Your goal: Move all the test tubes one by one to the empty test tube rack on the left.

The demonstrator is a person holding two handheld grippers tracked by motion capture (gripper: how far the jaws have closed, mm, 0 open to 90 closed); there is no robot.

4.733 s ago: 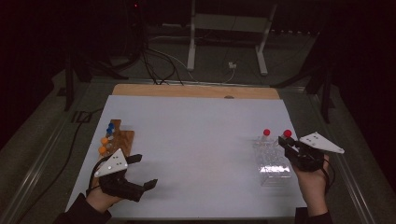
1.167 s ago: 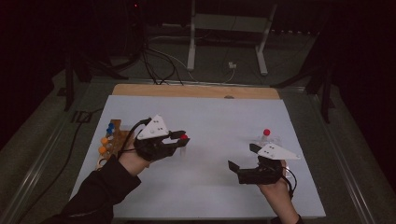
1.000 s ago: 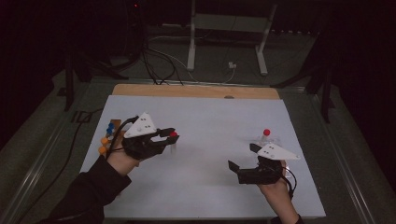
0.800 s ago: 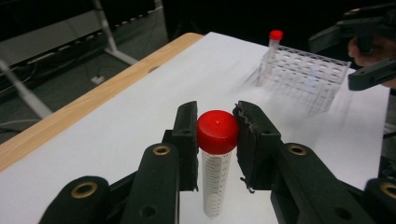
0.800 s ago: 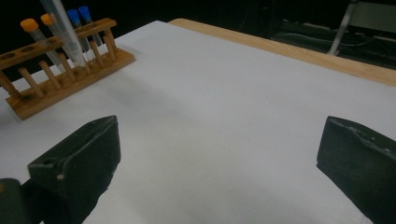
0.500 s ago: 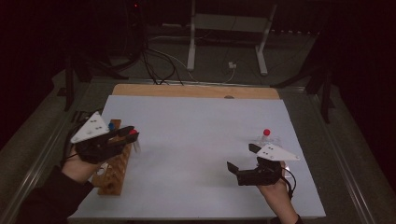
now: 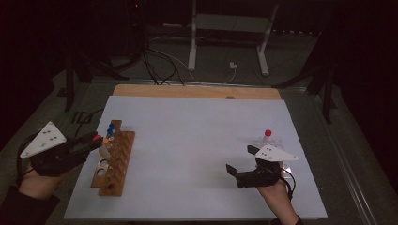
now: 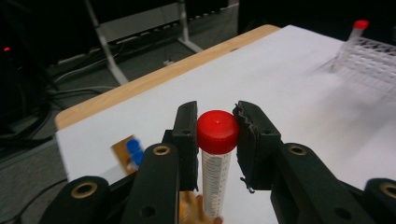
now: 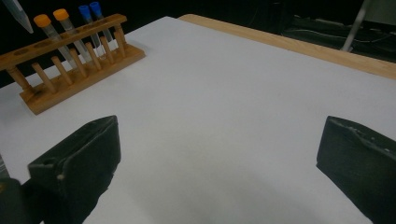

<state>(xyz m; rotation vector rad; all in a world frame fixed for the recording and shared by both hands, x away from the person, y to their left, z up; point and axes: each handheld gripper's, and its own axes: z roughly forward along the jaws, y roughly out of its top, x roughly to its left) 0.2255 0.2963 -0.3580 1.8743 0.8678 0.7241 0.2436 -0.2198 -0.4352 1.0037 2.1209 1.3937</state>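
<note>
Transfer looks partly done: left gripper (image 8: 217, 135) clamps a red-capped clear tube (image 8: 216, 161) above the wooden rack (image 7: 114, 158) holding orange- and blue-capped tubes (image 9: 70, 32); right gripper (image 9: 219, 158) rests apart on the counter (image 7: 197, 140); one red-capped tube (image 7: 268, 133) remains in the clear rack (image 8: 369, 58).

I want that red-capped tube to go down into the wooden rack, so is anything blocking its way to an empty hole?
Nothing visible blocks it. The left tongs hold the red-capped tube right over the wooden rack, whose near holes look open. The orange-capped tubes and blue-capped tubes sit toward its far end.
</note>
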